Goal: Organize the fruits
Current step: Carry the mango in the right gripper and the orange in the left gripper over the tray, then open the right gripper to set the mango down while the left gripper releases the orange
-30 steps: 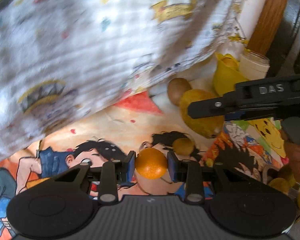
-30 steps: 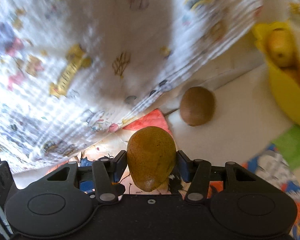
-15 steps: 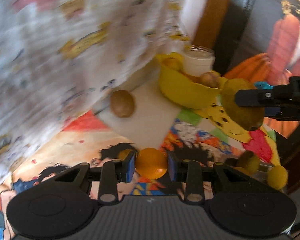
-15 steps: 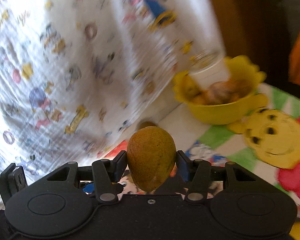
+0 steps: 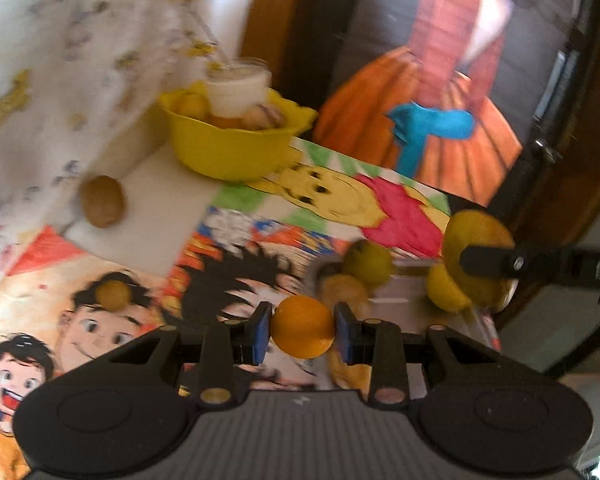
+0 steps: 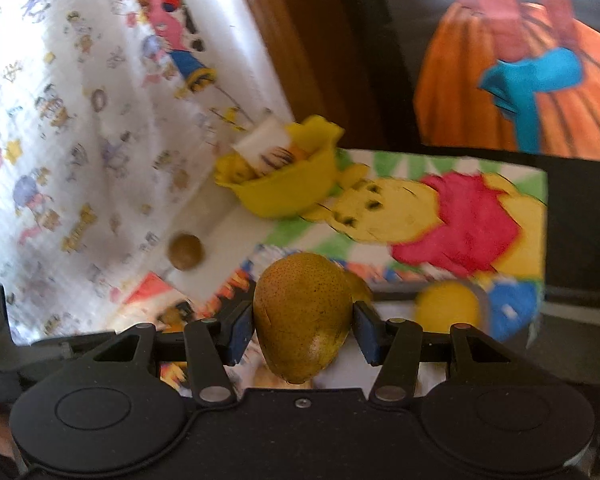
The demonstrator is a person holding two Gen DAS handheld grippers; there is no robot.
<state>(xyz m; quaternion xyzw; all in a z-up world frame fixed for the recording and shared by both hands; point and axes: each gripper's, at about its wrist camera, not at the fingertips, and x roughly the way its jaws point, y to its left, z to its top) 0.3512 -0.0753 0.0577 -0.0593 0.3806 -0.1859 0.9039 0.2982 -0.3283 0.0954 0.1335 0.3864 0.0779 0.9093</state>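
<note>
The left gripper (image 5: 302,332) is pinching a small round orange (image 5: 302,332) between its two blue pads; the orange is up in the air, above the cartoon mat (image 5: 148,264). The right gripper (image 6: 302,326) is pinching a brown-green pear (image 6: 302,316); the pads press on its two sides and its thin end points toward the camera. From the left wrist view the pear shows far off to the right, with one black finger (image 5: 540,266) of the right gripper lying across it.

Just past the orange sit more fruits, blurry; a yellow-green one (image 5: 368,262) and a brownish one (image 5: 342,290) are close together, and a yellow one (image 5: 446,290) is partly hidden by the held pear. A little yellow-brown ball of fruit (image 5: 113,295) rests alone on the mat to the left. A brown kiwi (image 5: 102,201) lies on the white part of the table, near the hanging cloth with tiny pictures (image 5: 60,60). Farther back stands a yellow bowl (image 5: 228,152) with fruit inside; a white jar (image 5: 239,90) stands right behind it. A big picture of someone in an orange skirt (image 5: 432,112) fills the back.
</note>
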